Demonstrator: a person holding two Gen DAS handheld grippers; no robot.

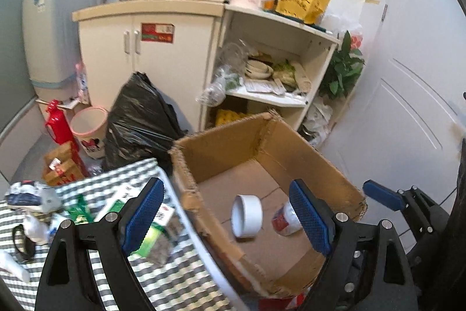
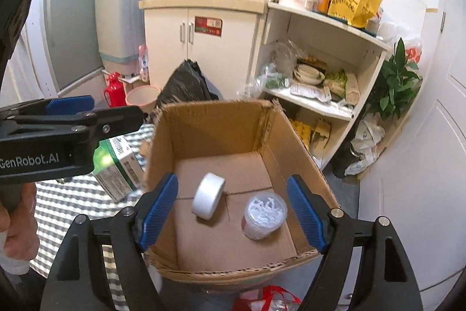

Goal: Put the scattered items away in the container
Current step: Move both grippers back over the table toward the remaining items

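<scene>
The cardboard box (image 2: 233,142) sits open just beside the checked counter (image 2: 72,203), its torn corrugated edges showing; inside lie a white tape roll (image 2: 207,199) tipped on its edge and, near it, a clear lidded tub (image 2: 263,214) with a red label, full of white pieces. Both the right claw (image 2: 233,212) and the left claw (image 1: 230,217) are spread wide and empty. On the counter, a green-and-white carton (image 2: 118,168) carries unreadable print. The left claw's body reads "GenRobot.AI".
</scene>
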